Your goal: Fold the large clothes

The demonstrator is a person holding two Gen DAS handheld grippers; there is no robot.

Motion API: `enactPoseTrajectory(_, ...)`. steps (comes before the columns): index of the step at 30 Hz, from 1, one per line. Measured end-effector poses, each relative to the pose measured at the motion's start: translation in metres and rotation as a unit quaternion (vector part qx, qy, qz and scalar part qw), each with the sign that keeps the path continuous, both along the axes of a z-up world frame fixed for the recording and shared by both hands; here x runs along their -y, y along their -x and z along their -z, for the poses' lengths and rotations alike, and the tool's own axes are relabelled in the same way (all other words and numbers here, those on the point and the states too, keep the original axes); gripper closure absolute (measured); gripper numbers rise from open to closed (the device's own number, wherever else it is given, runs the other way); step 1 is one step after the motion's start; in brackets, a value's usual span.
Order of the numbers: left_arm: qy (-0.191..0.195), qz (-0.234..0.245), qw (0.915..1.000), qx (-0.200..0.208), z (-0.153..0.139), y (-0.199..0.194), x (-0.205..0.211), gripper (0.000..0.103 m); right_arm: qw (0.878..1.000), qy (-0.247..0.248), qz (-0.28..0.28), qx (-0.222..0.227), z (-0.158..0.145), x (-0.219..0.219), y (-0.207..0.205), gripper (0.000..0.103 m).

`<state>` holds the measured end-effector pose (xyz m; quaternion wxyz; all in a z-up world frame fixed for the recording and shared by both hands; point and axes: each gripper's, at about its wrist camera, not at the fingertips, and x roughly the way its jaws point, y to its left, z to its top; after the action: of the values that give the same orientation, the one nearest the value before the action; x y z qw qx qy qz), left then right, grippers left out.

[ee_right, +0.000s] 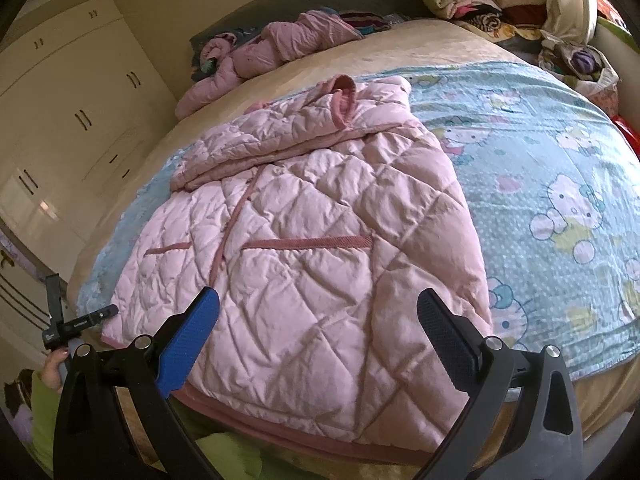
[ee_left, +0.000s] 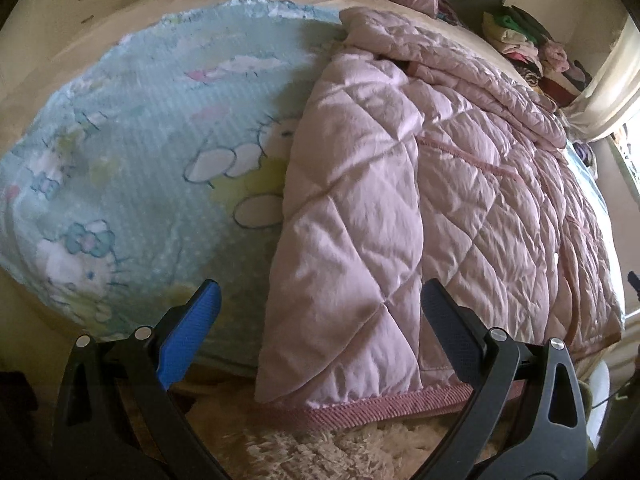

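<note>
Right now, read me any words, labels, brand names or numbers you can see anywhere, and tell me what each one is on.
No text can be read.
The other hand-held gripper, seen at the left edge of the right wrist view, bears small pale marks, too small to read.
Blue blanket: cartoon cats and flowers only, no words.
Pink quilted jacket: no label or brand showing.

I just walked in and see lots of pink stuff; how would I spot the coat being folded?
On the bed, find the blue Hello Kitty blanket. The pink quilted coat lies flat on it, hem at the near edge. Unlike the crumpled pink garment near the headboard, it is spread out, with darker pink pocket trim.
</note>
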<state>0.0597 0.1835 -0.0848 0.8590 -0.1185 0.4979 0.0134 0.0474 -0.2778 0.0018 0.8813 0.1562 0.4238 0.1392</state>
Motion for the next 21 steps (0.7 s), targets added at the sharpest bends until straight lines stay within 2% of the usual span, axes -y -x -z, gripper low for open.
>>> enactPoseTrajectory(8, 0.024, 0.015, 0.9994, -0.017, 0.018, -0.005, 0.010, 0.010, 1.000, 0.000, 0.017, -0.012, 0.012, 0.019, 0.008, 0.004)
enactPoseTrajectory(13, 0.024, 0.019, 0.9995, -0.004, 0.016, -0.004, 0.011, 0.012, 0.999, 0.001, 0.025, -0.024, 0.020, 0.030, 0.015, 0.004)
enactPoseTrajectory(14, 0.023, 0.022, 0.9995, -0.003, 0.016, -0.004, 0.012, 0.022, 0.999, 0.002, 0.026, -0.028, 0.022, 0.033, 0.017, 0.004)
enactPoseTrajectory(15, 0.025, 0.026, 0.9993, 0.001, 0.017, -0.004, 0.014, 0.027, 0.999, 0.004, 0.027, -0.032, 0.023, 0.035, 0.019, 0.004)
enactPoseTrajectory(16, 0.025, 0.025, 0.9994, 0.004, 0.016, -0.003, 0.015, 0.028, 0.999, 0.006, 0.027, -0.036, 0.025, 0.037, 0.022, 0.004)
enactPoseTrajectory(18, 0.030, 0.027, 0.9991, 0.015, 0.015, -0.002, 0.016, 0.044, 0.999, 0.004, 0.027, -0.042, 0.027, 0.040, 0.026, 0.004)
enactPoseTrajectory(19, 0.033, 0.028, 0.9989, 0.019, 0.015, -0.002, 0.017, 0.048, 0.999, 0.004, 0.028, -0.045, 0.029, 0.042, 0.028, 0.004)
enactPoseTrajectory(21, 0.033, 0.030, 0.9986, 0.026, 0.012, -0.001, 0.019, 0.065, 0.998, 0.008, 0.031, -0.051, 0.032, 0.046, 0.031, 0.004)
